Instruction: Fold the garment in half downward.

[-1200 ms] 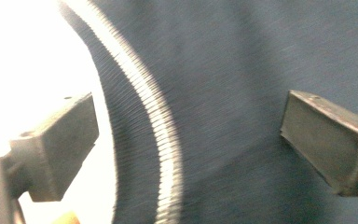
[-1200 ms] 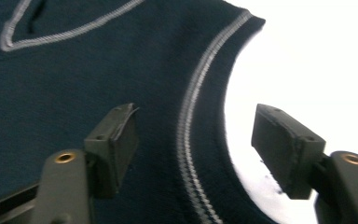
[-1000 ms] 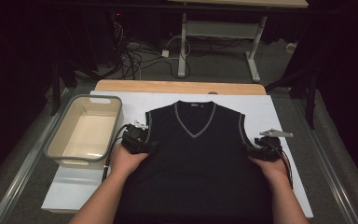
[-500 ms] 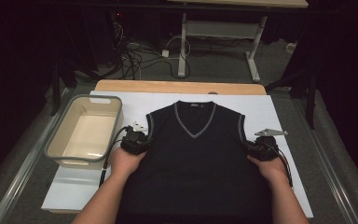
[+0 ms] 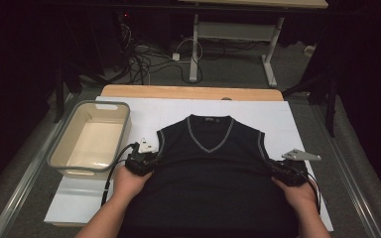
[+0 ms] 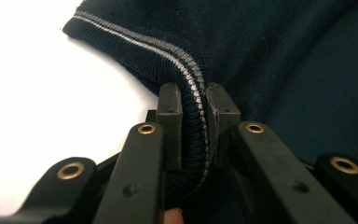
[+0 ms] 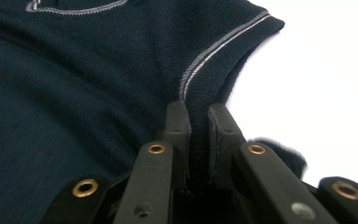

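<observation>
Gripping both sides of the vest [image 5: 211, 168] right now. My left gripper [image 5: 144, 161] is clamped on the armhole trim at the vest's left edge; in the left gripper view the pads [image 6: 169, 126] pinch the ribbed band w/ its grey stripe, fabric bunched up between them. Jaws have just been closing, and they've got cloth.

Same on the other side: right gripper [image 5: 287, 173] has pinched the right armhole edge. In the right gripper view the pads [image 7: 177, 126] stand narrow, dark knit squeezed between them, striped trim running up and away from the tips. Those jaws have just been closing too, w/ the trim between them.

Vest lies front-up on the white mat [image 5: 278, 116], V-neck pointing away from me, collar toward the far wooden edge of the table [image 5: 188, 91]. Lower part runs toward me, between my forearms. Fabric across the chest looks drawn into a slight ridge from gripper to gripper.

Grey tub [image 5: 92, 139] sits left of the vest, near my left gripper but apart from it; can't tell any contents beyond a pale inside. Left hand [image 5: 129, 181] and right hand [image 5: 300, 193] sit just behind the grippers, cables trailing back by the wrists.
</observation>
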A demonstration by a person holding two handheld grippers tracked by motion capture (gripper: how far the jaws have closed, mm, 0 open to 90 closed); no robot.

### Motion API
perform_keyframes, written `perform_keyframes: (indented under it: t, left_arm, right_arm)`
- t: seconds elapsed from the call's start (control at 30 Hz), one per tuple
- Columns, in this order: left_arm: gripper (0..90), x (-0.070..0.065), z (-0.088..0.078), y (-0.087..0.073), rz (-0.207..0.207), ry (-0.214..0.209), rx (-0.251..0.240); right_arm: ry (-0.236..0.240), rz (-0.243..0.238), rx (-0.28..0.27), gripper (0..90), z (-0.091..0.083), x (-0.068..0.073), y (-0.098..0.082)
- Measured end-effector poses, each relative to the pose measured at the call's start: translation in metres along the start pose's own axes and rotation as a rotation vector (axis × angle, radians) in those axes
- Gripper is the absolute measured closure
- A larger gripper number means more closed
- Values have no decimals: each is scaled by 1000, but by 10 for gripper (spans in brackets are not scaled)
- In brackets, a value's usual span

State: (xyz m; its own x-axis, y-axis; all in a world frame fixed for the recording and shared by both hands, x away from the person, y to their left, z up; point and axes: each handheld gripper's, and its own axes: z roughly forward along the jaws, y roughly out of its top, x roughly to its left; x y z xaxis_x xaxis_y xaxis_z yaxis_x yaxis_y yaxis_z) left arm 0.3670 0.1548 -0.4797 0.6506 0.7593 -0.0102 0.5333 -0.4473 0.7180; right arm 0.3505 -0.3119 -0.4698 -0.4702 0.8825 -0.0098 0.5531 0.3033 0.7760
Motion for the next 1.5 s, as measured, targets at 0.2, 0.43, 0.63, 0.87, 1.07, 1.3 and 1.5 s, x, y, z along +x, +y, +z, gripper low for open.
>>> perform_keyframes:
  t: [0.2,0.43,0.63,0.87,1.07,1.3,1.5]
  left_arm:
    - [759,-13,-18,-18,28,-57,4]
    - [754,-14,-21,-35,-14,-95,-37]
    - [742,-15,-22,-38,-16,-92,-48]
    - [699,-12,-23,-40,-35,-118,-60]
    - [560,-11,-25,-39,-35,-141,-85]
    - [406,-15,-32,-14,-27,-123,-124]
    - [396,-10,-26,16,-48,-118,-163]
  right_arm:
    - [14,5,-35,815,-25,8,-21]
    - [12,16,-58,806,-34,13,-39]
    - [0,-3,-49,805,-32,15,-40]
    - [-7,-7,-48,806,-33,16,-40]
    - [-6,-10,-48,805,-32,16,-40]
    - [1,1,-47,803,-32,15,-40]
    - [-4,-7,-46,801,-32,16,-40]
